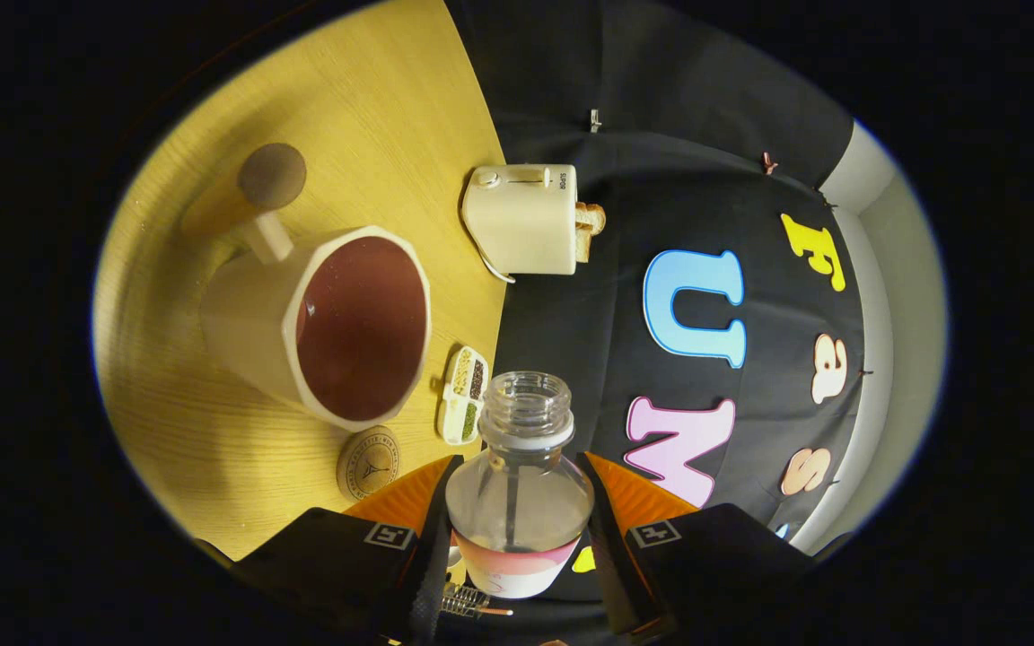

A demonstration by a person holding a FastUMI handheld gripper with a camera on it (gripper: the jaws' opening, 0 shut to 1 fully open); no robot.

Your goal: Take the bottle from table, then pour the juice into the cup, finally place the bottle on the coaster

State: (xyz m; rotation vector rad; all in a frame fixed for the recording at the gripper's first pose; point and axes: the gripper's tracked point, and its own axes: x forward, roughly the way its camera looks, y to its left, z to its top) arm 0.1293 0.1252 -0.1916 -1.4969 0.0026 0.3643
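Note:
My gripper [517, 511] is shut on a clear plastic bottle [520, 484], one finger pressing on each side of its body. The bottle has no cap and looks empty; its open mouth [526, 395] points forward. The whole scene is rolled sideways, so the bottle is held tipped over. A cream mug [319, 327] with a dark red inside stands on the wooden table [212, 431], ahead of the left finger, its handle on the far side. A round cork coaster [368, 462] lies by the mug, close to the left finger.
A cream toy toaster [521, 218] with bread slices in it stands at the table's back edge, against the booth's black cloth wall. A small white tray [463, 395] of seeds lies between the mug and the bottle's mouth. A round dark disc [271, 175] lies beyond the mug's handle.

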